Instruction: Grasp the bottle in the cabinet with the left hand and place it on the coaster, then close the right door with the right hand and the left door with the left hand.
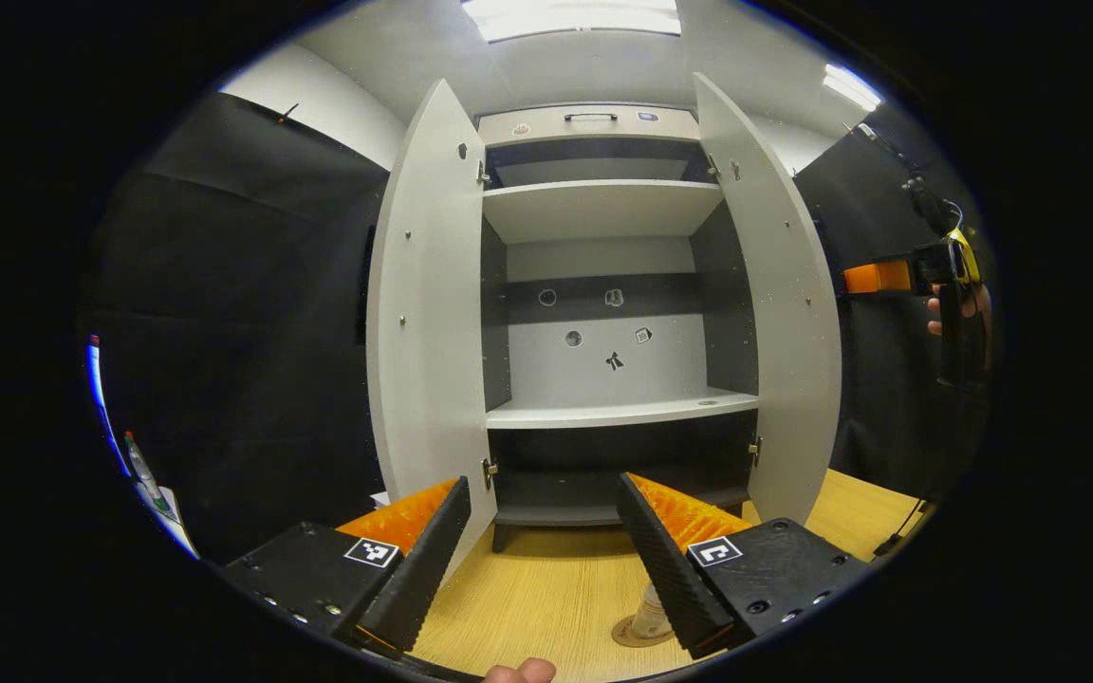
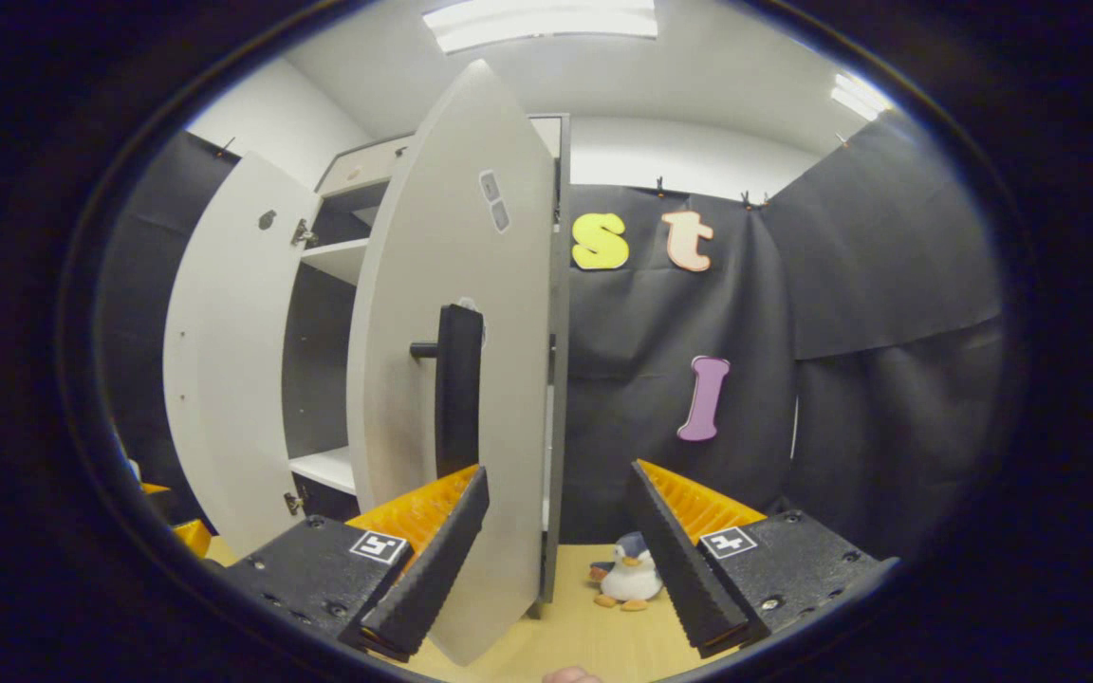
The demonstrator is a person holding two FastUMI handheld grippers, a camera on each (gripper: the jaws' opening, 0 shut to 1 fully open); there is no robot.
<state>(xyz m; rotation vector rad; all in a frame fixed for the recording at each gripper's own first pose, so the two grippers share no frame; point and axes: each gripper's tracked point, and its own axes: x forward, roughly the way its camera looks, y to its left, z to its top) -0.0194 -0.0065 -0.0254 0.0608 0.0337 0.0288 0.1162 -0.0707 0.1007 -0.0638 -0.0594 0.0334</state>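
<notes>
One bottle [image 1: 649, 612], pale and partly hidden behind a finger of the left gripper [image 1: 546, 569], stands on a round coaster [image 1: 639, 633] on the wooden tabletop [image 1: 556, 588], in front of the cabinet [image 1: 603, 285] and outside it. Left gripper: jaws spread wide, holding nothing, the bottle apart from them and just past the right-hand finger in the left gripper view. Cabinet: white, tall, shelves [image 1: 618, 411] bare of any bottle; small stickers on the back panel. Two doors, both open. Left door [image 1: 428, 323]: swung out toward the camera, hinges visible along its inner edge. Right door [image 1: 774, 313]: likewise swung out; in the right gripper view its outer face [image 2: 452, 379] fills the near ground, with a dark vertical handle [image 2: 458, 389] standing out from it. Right gripper [image 2: 556, 560]: jaws spread wide, empty, just beside the outer face of the right door and near the handle, not touching it as far as can be told; seen farther off in the left gripper view [image 1: 898, 276], held by a hand [image 1: 959, 308]. One penguin toy [image 2: 629, 572] sits on the tabletop beyond the right door. Task status, judged: placing of the bottle appears complete; the closing of the right door looks like the step in hand, not yet done; the left door remains for afterwards.
</notes>
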